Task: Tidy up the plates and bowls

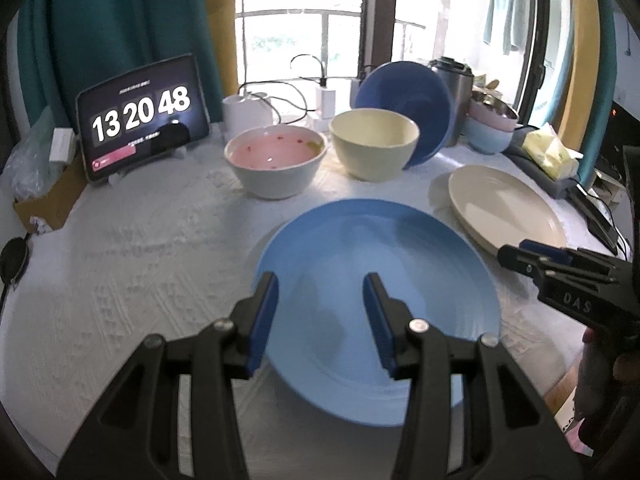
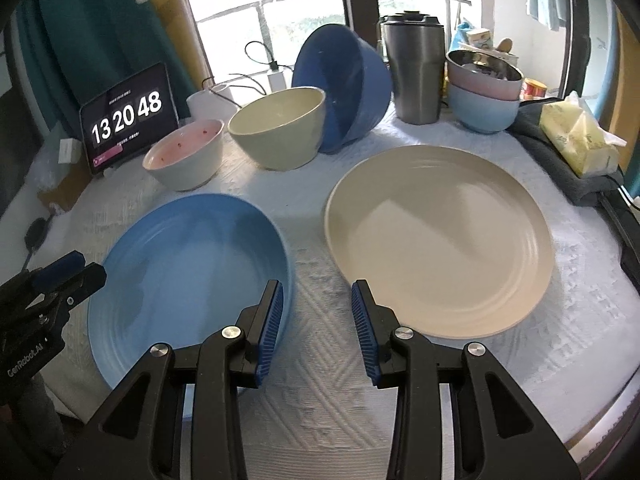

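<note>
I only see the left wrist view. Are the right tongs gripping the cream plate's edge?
Observer: No. The right tongs are open, holding nothing, over the white textured tablecloth between the round light-blue plate and the round cream plate.
Operator: Is that dark-blue thing behind the cream bowl a plate?
Observer: No, it is a deep dark-blue bowl, tipped on its side right beside the cream bowl.

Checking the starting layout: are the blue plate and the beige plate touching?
Apart. The right wrist view shows a strip of white tablecloth between the blue plate and the beige plate.
</note>
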### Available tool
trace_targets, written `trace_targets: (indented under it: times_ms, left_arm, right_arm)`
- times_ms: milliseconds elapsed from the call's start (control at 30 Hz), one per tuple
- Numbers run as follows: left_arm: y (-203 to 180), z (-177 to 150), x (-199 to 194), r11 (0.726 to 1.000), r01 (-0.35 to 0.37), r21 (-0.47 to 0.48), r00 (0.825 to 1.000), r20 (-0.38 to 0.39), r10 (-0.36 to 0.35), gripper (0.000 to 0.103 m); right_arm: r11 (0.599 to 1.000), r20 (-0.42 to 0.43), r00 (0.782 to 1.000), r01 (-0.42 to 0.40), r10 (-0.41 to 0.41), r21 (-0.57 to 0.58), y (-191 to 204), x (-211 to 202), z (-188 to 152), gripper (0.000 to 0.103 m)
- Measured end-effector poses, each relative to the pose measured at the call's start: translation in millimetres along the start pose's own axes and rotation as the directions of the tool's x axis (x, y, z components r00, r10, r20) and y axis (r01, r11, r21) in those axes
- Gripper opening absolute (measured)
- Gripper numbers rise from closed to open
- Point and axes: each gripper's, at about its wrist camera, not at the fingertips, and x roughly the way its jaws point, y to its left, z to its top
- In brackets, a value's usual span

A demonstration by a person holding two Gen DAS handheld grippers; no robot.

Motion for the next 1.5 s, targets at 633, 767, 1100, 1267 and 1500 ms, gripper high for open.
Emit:
trace_targets:
  times_ms: [633,767,1100,1267,1500]
  left_arm:
    - [-59.7,14.3,1.6,0.995,0.051,0.085,0.999,0.004,-0.051,0.046]
    - [-70.3,16.6,4.9,0.994,0.062,0.092,0.998,-0.006,-0.062,0.047]
    - [-97.7,23.3,16.0,0.989,0.096,0.116,0.995,-0.028,-0.094,0.048]
    - [-108.7,27.8,24.1,0.986,0.118,0.116,0.993,-0.043,-0.114,0.052]
    - [-123.3,36.0,35.6,0.983,0.146,0.110,0.989,-0.056,-0.140,0.062]
  right_arm:
    - [0.998,0.038,0.999,-0.004,0.001,0.068,-53.6,-15.1,-2.1,0.038]
    - [0.996,0.042,0.999,-0.001,-0.003,0.084,-65.1,-17.0,-3.5,0.038]
    - [0.992,0.045,0.999,0.010,-0.016,0.126,-93.1,-18.3,-4.1,0.038]
    - [0.990,0.045,0.999,0.020,-0.026,0.139,-107.3,-18.1,-3.0,0.038]
    - [0.987,0.046,0.998,0.029,-0.036,0.156,-125.7,-15.3,1.1,0.038]
